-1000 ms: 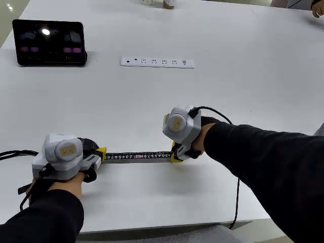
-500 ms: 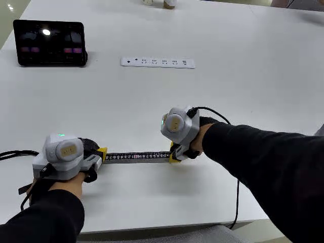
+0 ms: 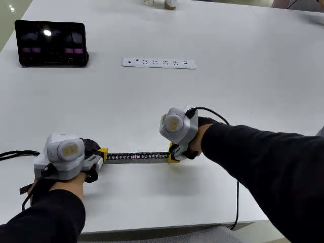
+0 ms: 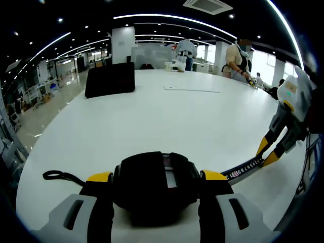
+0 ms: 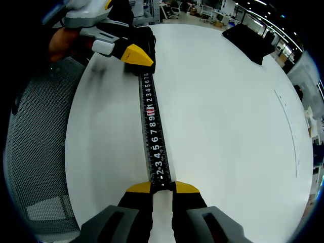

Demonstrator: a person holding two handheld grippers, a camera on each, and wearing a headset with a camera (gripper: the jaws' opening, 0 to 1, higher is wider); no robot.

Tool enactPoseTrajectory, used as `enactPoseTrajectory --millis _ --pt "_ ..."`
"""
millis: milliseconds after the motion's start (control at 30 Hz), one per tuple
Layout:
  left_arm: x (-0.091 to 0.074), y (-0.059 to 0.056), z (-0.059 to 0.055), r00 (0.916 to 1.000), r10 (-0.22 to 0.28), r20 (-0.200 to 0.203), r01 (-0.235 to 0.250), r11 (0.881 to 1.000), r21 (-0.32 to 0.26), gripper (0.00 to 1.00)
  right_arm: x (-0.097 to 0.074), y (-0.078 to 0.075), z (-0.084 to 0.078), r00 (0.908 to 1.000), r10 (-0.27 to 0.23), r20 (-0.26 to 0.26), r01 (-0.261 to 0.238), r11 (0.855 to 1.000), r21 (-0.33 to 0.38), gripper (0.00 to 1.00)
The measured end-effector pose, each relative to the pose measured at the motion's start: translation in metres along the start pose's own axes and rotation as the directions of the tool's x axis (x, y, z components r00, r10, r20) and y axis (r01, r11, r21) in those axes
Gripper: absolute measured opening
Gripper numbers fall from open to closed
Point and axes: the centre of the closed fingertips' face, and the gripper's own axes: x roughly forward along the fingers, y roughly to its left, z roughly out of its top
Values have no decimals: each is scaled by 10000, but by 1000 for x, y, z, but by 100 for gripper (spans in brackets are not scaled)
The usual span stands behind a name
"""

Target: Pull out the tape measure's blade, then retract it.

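**Holding the blade drawn out between both grippers, near the front edge**

I see the tape measure, a black case, clamped in the left gripper, with the yellow pads pressed on either side of it. It sits on the table towards the near left corner. A thin black wrist strap lies loose on the surface beside it.

The blade runs from the case straight to the right, flat on the table and roughly parallel with the front edge. It is dark with pale numerals, and one mark partway along it is red in the right gripper view. The right gripper has its jaws pinched narrow on the blade's free end, yellow tips meeting over the strip.

The white table gives me little margin behind. Its front edge lies close to both grippers, and a mesh chair sits just off it. The right gripper's cable hangs over that edge. Ahead and to the right the surface is wide and bare.

A white power strip lies well apart at the far middle. A dark tablet stands propped at the far left, near the left edge.
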Motion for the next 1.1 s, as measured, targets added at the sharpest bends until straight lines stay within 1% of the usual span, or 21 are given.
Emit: enactPoseTrajectory --millis 733,1100 --pt "1 1 0 10000 -11 -52 11 10000 -9 63 2 1 6 10000 -7 66 7 10000 24 10" --pt "4 2 -1 10000 -16 -82 15 10000 -29 63 3 1 9 10000 -1 4 1 10000 -4 10"
